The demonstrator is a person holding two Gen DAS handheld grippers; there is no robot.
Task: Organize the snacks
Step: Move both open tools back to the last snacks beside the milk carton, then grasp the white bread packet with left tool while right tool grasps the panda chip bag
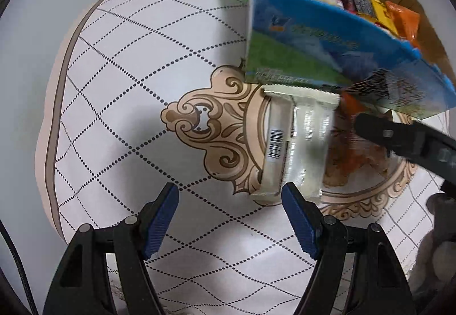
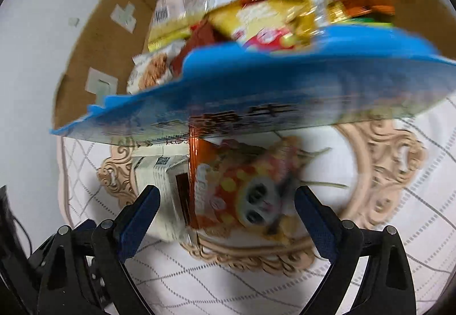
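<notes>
Both the left claw [image 1: 230, 219] and right claw [image 2: 228, 218] gaped empty above the orange snack packet [image 2: 245, 189] lying just before the snack box [image 2: 94, 38]; light, crinkly, probably slippery, best pinched across an edge.

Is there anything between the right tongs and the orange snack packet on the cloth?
Nothing visible. The right tongs stand open directly over the orange snack packet; the white packet lies beside it, and the blue box flap hangs beyond.

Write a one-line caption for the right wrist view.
Open right gripper above an orange snack packet on the patterned cloth, beside a snack-filled box.
</notes>
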